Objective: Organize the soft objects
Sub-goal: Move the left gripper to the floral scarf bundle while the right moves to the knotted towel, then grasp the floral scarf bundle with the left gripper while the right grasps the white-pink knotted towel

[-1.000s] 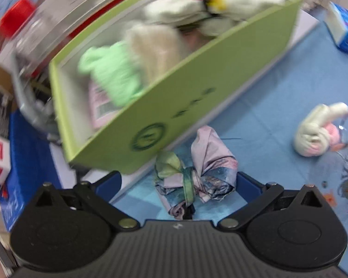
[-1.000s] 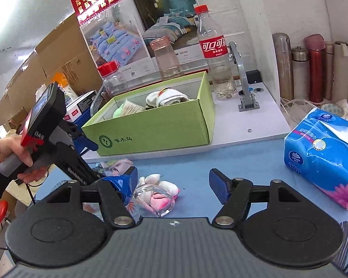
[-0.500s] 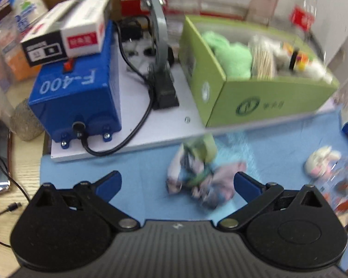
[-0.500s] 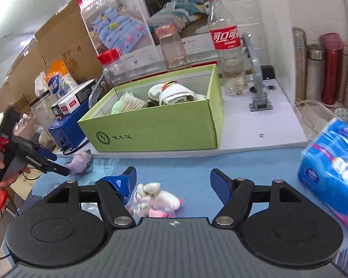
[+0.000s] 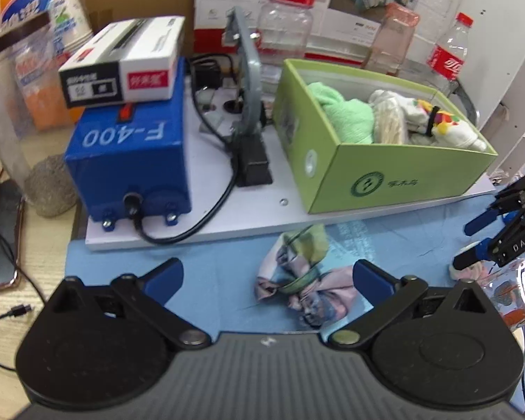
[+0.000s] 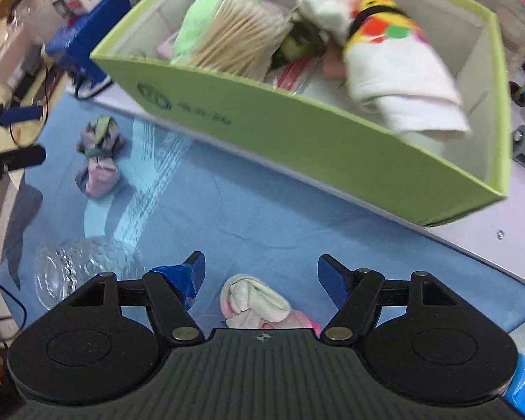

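Listing one bench lot, two soft items outstanding. Item one: a white and pink rolled sock bundle (image 6: 259,302), lying on the blue mat (image 6: 262,210) directly between and just under the tips of the right claw (image 6: 260,280); that claw points steeply down with its jaws spread, touching nothing, a stance that reads as lining up to pinch the bundle from above. Item two: a knotted pastel cloth bundle (image 5: 302,280), lying on the same mat between the tips of the left claw (image 5: 267,276) and slightly nearer its right tip; this claw is likewise spread wide and empty, tilted down toward the bundle. Destination: a green box (image 5: 402,178), open-topped, standing on a white board beyond both claws, placed within easy reach so that each bundle need only be lifted up and over its near wall. Contents already filed: a green cloth (image 5: 348,119), a bag of cotton swabs (image 6: 241,38) and a white sock roll with coloured patches (image 6: 392,56); free room appears to remain at the box's right end. Adjacent, not soft goods: a clear glass (image 6: 84,269) lying just left of the right claw, close enough to be knocked on the descent. Status, as judged: both bundles unfiled, both grasps not yet made.
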{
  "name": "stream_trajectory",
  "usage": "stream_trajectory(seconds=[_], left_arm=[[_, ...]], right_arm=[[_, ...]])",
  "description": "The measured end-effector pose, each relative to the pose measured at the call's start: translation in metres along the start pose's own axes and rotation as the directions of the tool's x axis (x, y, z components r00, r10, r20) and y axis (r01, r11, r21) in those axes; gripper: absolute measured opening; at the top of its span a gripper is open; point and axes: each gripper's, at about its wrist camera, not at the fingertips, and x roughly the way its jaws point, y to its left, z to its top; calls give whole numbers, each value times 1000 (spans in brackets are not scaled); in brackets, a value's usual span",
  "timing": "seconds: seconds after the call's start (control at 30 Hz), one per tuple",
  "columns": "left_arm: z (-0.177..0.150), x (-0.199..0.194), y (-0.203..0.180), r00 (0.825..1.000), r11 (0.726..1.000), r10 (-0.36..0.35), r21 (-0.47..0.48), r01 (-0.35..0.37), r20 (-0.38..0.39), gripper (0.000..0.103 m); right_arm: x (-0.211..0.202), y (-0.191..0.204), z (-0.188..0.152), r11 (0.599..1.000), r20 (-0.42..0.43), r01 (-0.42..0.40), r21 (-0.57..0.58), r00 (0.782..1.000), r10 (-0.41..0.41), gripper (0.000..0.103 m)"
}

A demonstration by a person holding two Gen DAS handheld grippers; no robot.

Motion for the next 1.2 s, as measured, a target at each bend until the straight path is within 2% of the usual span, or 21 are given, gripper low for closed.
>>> stream_trajectory(seconds=[0.1,0.13,0.2,0.3,0.4,0.53,0.6,0.63,0.67,0.7,0.77,0.83,0.9,1.03,1.1,1.2], left_arm=[[-5,-2,5,1000,1000,12,2,-12,-6,102],[-7,-4,5,1000,1000,22,5,-22,-1,102],[-11,-8,5,999,999,31,8,-31,8,102],[-15,-11,2,1000,1000,18,-1,-18,8,102],[-19,-12,-3,1000,1000,11,-12,-11,5,102],[-21,-13,-10,1000,1000,10,-27,-10,8,102],[-23,-16,-14,1000,999,25,-31,-24,16,102],[-25,-18,-15,999,999,31,-30,-31,20,102],[-26,-20,-15,999,999,35,-28,-34,22,102],[-29,-22,-15,999,999,36,-28,-35,22,102],[-32,-24,-13,999,999,39,-35,-39,16,102],[-33,-23,-12,999,998,49,-44,-48,8,102],[-33,-19,-11,999,997,54,-53,-55,-6,102],[-31,-10,-14,999,997,40,-72,-42,-31,102],[-28,-3,-16,999,994,26,-105,-31,-44,102],[-20,15,-15,996,976,-10,-217,-9,-85,102]], right_arm=[[12,3,-5,995,-45,97,-31,994,-98,59],[12,0,-6,994,-34,111,-22,993,-111,59],[6,-12,-13,991,-17,122,45,992,-121,59],[-3,-32,-35,974,14,195,112,980,-198,60],[-14,-51,-64,953,44,214,212,973,-228,61],[-30,-61,-109,931,139,192,311,960,-244,61],[-39,-58,-129,922,239,167,350,935,-260,61],[-45,-56,-138,916,296,150,373,916,-271,61],[-53,-55,-147,909,363,131,396,887,-286,61],[-57,-51,-155,916,417,110,386,865,-280,61],[-62,-42,-173,956,507,82,282,833,-221,61],[-62,-36,-191,974,542,133,181,813,-212,61],[-56,-33,-198,973,555,198,120,799,-231,61],[-44,-39,-189,960,514,262,99,813,-275,61],[-35,-45,-172,954,490,283,94,821,-292,61],[-23,-48,-165,965,473,239,108,841,-262,61]])
